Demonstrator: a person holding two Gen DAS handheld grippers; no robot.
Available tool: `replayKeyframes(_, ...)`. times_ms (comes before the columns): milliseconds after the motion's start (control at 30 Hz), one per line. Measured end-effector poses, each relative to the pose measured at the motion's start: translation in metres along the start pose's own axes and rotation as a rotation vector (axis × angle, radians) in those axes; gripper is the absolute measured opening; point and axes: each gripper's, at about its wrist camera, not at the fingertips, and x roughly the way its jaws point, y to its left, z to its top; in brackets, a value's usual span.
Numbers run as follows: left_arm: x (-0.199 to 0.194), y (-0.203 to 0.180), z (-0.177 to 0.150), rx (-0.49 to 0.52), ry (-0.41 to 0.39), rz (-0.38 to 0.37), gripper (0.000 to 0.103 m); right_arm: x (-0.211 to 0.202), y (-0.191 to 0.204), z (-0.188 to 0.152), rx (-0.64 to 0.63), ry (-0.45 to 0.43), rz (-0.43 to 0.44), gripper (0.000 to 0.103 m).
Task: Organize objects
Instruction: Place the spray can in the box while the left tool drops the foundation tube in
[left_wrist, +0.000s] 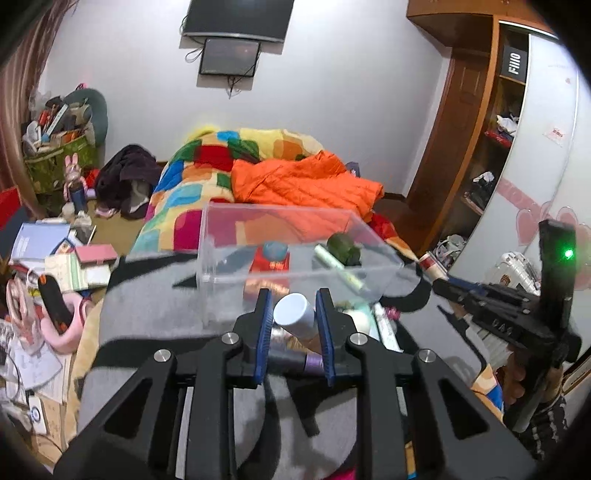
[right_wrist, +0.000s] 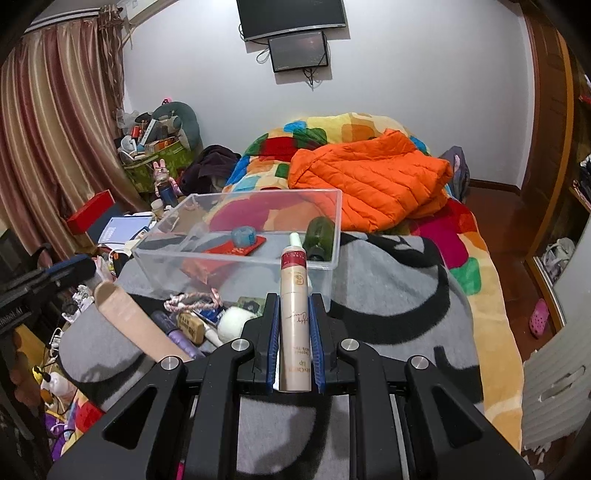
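The left gripper (left_wrist: 294, 314) was clamped on a tan tube with a white cap (left_wrist: 295, 314), its blue pads pressed to either side of the cap end; the tube hung tilted just above the grey and black blanket (left_wrist: 147, 295), close to the near wall of the clear plastic box (left_wrist: 295, 236). The right gripper (right_wrist: 294, 321) was closed on a tall cream bottle with a red band (right_wrist: 294, 295), held upright along the fingers with its white nozzle rising in front of the box's (right_wrist: 236, 236) near rim; seen from the left wrist, that gripper (left_wrist: 443, 286) reached in from the right edge, a green light glowing on its body.

Inside the box lay a red packet (right_wrist: 236, 247) with a blue ring (right_wrist: 243, 234) on top of it; a dark green bottle (right_wrist: 319, 236) sat at the right end, and a pale green tube (left_wrist: 338, 267) lay slanted beside it.

Just in front of the box a small heap rested on the blanket: a pink and white braided band (right_wrist: 192, 301), a white ball (right_wrist: 236, 323), a purple tube (right_wrist: 173, 330) and a tan bar (right_wrist: 190, 326); an orange puffer jacket (right_wrist: 369, 181) lay on the patchwork quilt (right_wrist: 465, 236) behind.
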Motion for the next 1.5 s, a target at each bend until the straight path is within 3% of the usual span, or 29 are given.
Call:
replayKeyframes(267,-0.008,-0.007,0.043,0.045,-0.082,0.012,0.023,0.004,0.005,0.023,-0.015,-0.043,0.019,0.014)
replayKeyframes(533,0.015,0.006,0.073,0.000,-0.108,0.042,0.023,0.029,0.013,0.054,-0.040,-0.049,0.052,0.014)
replayKeyframes(767,0.063,0.036,0.079,-0.086,-0.053,0.038,0.023,0.075,0.018,0.072,-0.073,0.029,0.063,0.014)
replayKeyframes(1033,0.108,0.069,0.059,-0.178,0.052,0.020,0.023,0.134,0.019,0.076,-0.099,0.168,0.074,0.014)
replayKeyframes(1400,0.128,0.068,0.035,-0.134,0.146,0.049,0.023,0.159,0.035,0.063,-0.162,0.243,0.052,0.014)
replayKeyframes(1500,0.121,0.058,0.032,-0.093,0.145,0.063,0.023,0.153,0.036,0.065,-0.167,0.242,0.059,0.025)
